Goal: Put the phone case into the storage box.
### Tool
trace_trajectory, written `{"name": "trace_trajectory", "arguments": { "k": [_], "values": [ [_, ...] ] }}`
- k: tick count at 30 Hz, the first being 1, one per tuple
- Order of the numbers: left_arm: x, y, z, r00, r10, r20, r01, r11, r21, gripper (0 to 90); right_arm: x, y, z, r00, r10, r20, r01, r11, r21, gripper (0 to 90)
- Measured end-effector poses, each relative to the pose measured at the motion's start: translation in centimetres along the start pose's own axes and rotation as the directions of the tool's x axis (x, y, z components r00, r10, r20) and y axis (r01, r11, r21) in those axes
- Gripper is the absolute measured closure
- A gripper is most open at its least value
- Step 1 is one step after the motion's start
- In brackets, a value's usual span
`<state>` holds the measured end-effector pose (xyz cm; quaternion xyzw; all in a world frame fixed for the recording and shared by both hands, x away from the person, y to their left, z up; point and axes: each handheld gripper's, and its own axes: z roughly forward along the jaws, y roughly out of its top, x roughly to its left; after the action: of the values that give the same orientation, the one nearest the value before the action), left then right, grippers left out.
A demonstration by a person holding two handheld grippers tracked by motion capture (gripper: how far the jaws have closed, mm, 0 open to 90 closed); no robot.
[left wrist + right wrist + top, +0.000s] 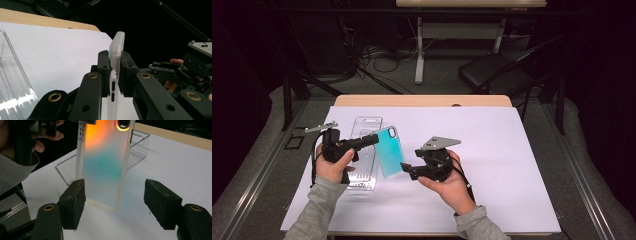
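Nearest me, my right gripper [406, 167] stands wide open, holding nothing, its two jaws either side of the lower end of one phone case [105, 162], not touching it. My left gripper [373, 140] is clamped on that case's edge near the side buttons, holding it up off the white table cover [492, 150]. Beyond it lies one clear plastic package tray [364, 150] on the cover.
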<state>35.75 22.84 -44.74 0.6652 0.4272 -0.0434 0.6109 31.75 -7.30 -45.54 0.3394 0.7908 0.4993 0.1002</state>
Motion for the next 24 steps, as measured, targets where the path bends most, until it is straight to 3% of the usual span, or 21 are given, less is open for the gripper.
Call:
{"name": "trace_trajectory", "arguments": {
  "k": [9, 24],
  "values": [
    [0.0, 0.0, 0.0, 0.9997, 0.018, 0.016, -0.018, 0.9997, 0.014, 81.4, 0.0, -0.3, -0.1, 0.9996, 0.005, -0.027, -0.005, 1.000, 0.003, 38.4],
    [-0.4, -0.1, 0.4, 0.9984, 0.029, 0.049, -0.030, 0.9988, 0.037, 81.4, -0.9, -1.0, -1.0, 0.9981, 0.031, -0.053, -0.032, 0.999, -0.007, 37.2]
  ]
}}
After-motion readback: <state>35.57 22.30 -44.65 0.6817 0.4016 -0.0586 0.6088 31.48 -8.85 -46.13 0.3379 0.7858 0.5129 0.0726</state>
